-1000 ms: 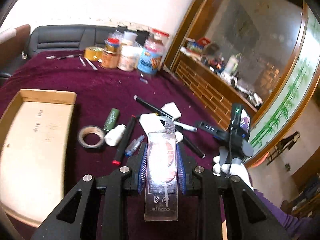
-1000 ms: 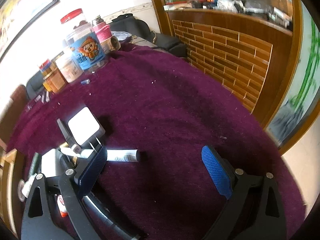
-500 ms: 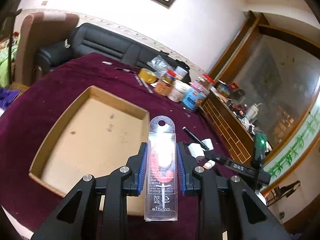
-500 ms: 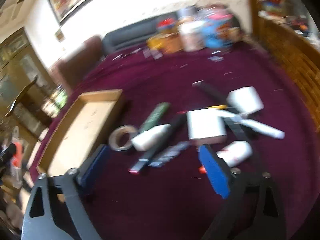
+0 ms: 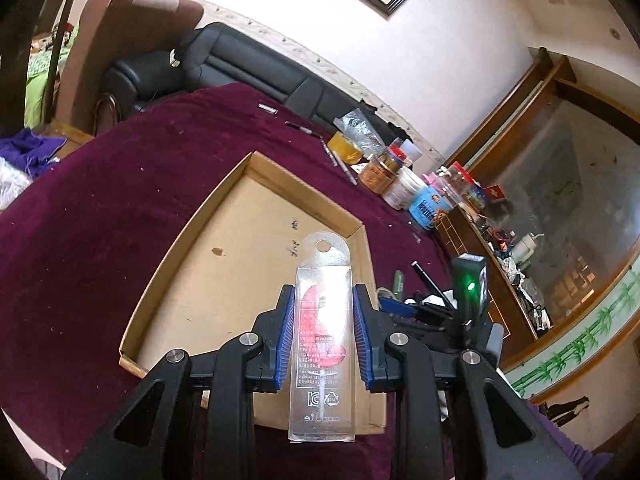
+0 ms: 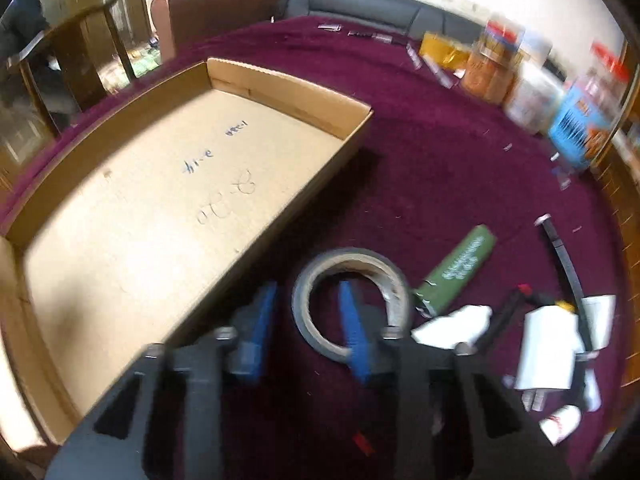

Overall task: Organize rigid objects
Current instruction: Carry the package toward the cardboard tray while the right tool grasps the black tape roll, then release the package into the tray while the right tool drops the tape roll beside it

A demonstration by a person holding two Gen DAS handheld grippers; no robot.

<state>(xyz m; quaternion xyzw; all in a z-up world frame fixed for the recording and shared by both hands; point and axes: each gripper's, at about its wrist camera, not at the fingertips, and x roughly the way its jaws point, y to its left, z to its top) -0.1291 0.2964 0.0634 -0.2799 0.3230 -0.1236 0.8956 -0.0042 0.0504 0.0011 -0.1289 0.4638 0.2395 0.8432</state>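
Lettering runs down the clear plastic packet (image 5: 323, 332): a recycling triangle, a small mark beside it and a faint brand word at the bottom that cannot be read, over a red printed panel. The left hand-held gripper (image 5: 323, 334) clenches this packet between its blue ribbed pads, held above the near end of the shallow cardboard tray (image 5: 188, 236). Blue pen scribbles mark the tray's floor. The right hand-held gripper (image 6: 306, 322) stands released, one blue finger inside the roll of tape (image 6: 352, 304) and the other outside its rim. A green tube (image 6: 460, 272) with pale writing lies just beside the roll. Both rest on the surface (image 6: 420, 168), which wears a dark red velvety cloth. A black sofa (image 5: 248, 64) lines the far wall.
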